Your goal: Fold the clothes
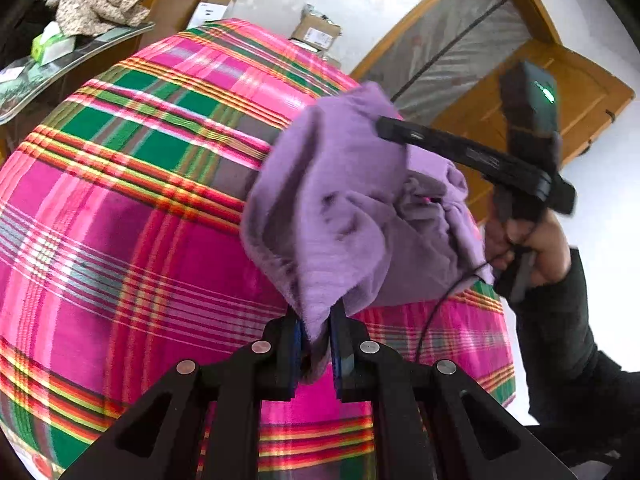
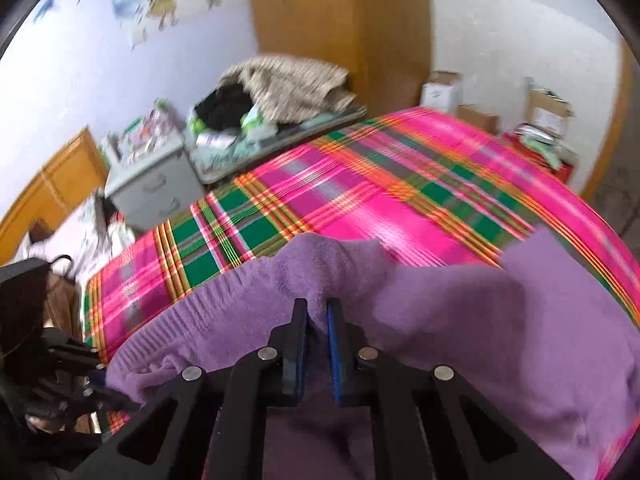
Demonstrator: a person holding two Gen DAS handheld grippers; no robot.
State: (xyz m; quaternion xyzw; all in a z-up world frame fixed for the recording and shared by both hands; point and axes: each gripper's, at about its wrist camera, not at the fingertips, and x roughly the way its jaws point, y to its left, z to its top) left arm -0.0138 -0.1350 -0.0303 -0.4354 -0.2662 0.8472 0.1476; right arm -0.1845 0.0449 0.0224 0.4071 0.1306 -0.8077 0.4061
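A purple fleece garment (image 1: 340, 204) hangs bunched in the air above a bed with a pink, green and orange plaid cover (image 1: 132, 208). My left gripper (image 1: 316, 320) is shut on a lower corner of it. In the left wrist view the right gripper (image 1: 384, 126) reaches in from the right, its tip buried in the garment's upper part. In the right wrist view my right gripper (image 2: 318, 308) is shut on a fold of the purple garment (image 2: 460, 320), which spreads across the lower view above the plaid cover (image 2: 360, 196). The left gripper's body (image 2: 48, 360) shows at the lower left.
A side table (image 2: 224, 160) by the bed holds a beige patterned cloth (image 2: 288, 84) and clutter. A grey drawer unit (image 2: 152, 188) stands beside it. Cardboard boxes (image 2: 548, 110) line the far wall. A wooden door frame (image 1: 532, 80) is at the right.
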